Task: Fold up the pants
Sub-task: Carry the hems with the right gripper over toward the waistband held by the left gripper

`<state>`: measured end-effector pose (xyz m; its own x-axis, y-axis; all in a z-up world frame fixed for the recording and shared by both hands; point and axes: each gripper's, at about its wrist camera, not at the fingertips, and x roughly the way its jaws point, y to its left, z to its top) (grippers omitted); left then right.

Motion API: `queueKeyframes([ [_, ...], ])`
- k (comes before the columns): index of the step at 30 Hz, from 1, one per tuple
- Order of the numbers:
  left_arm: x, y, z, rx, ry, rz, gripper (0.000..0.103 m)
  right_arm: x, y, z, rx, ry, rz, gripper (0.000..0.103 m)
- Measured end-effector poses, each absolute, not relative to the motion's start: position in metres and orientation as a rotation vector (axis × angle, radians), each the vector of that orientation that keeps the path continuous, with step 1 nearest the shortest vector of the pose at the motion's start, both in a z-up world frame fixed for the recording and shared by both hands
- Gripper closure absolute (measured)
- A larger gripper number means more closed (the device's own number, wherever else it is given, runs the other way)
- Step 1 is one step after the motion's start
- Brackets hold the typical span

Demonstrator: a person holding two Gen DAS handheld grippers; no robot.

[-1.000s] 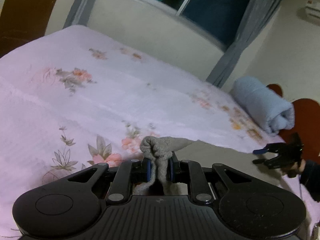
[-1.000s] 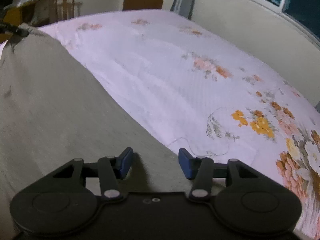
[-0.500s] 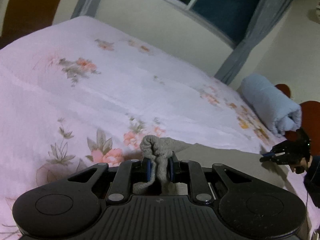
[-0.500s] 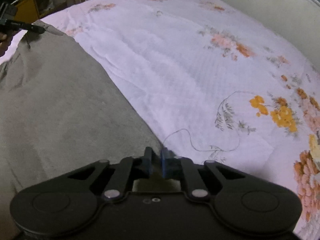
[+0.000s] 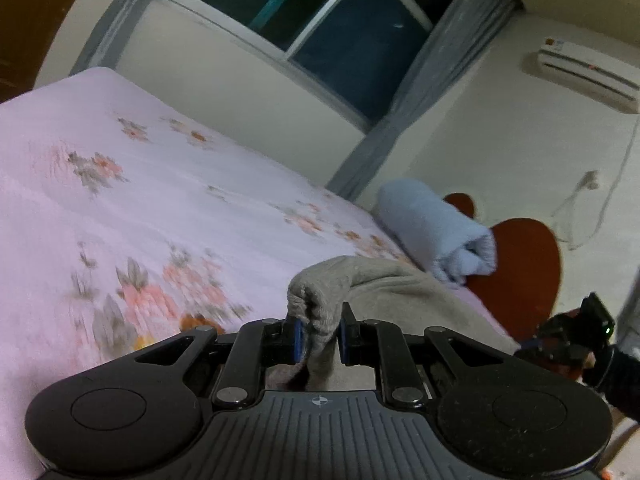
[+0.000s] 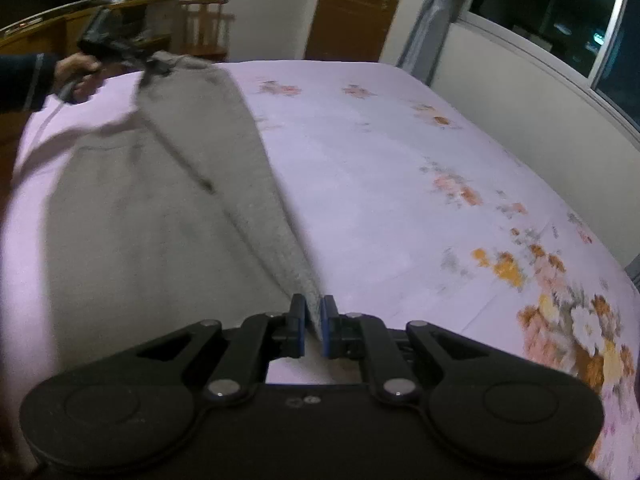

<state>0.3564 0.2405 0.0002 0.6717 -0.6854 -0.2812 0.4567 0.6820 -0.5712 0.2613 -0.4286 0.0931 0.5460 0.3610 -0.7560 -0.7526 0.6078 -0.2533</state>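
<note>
Grey pants lie along the near side of a pink floral bed, with one long edge lifted off the sheet. My right gripper is shut on one end of that edge. At the far left of the right wrist view, my left gripper, held by a hand, pinches the other end. In the left wrist view, my left gripper is shut on a bunched grey corner of the pants. The right gripper shows at the right edge there; its jaws are too small to read.
A rolled light-blue blanket lies at the bed's far end beside a red-brown headboard. A window with grey curtains runs along the far side. A wooden chair, a desk and a door stand beyond the bed.
The right gripper went from open over the pants to shut on their edge, then rose with it. The left gripper also lifted its corner, so the edge now hangs stretched between both.
</note>
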Motion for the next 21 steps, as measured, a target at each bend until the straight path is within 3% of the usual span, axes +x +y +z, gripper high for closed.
queueKeyframes([
  [4,0.307,0.245,-0.014,-0.481,0.534,-0.699,0.086,0.194,-0.422,0.071,-0.618,0.755,0.691,0.103],
  [7,0.27,0.25,-0.038,-0.535,0.626,-0.681,0.068,0.166,-0.422,0.03,-0.579,0.834,0.67,0.103],
  [8,0.257,0.254,-0.046,-0.563,0.659,-0.66,0.046,0.158,-0.422,0.013,-0.565,0.865,0.663,0.103],
  [9,0.238,0.26,-0.054,-0.604,0.663,-0.623,0.016,0.152,-0.422,0.0,-0.557,0.881,0.655,0.102],
  [10,0.222,0.264,-0.058,-0.642,0.649,-0.587,0.005,0.147,-0.421,-0.007,-0.548,0.887,0.64,0.102],
  [11,0.205,0.27,-0.061,-0.681,0.634,-0.55,0.001,0.142,-0.421,-0.012,-0.54,0.877,0.622,0.101],
  [16,0.162,0.271,-0.058,-0.768,0.616,-0.369,0.007,0.137,-0.422,-0.005,-0.5,0.812,0.577,0.102],
  [18,0.161,0.261,-0.057,-0.776,0.652,-0.346,0.027,0.138,-0.421,-0.007,-0.495,0.819,0.58,0.102],
  [21,0.179,0.235,-0.062,-0.67,0.836,-0.196,0.034,0.141,-0.424,-0.012,-0.48,0.824,0.583,0.102],
])
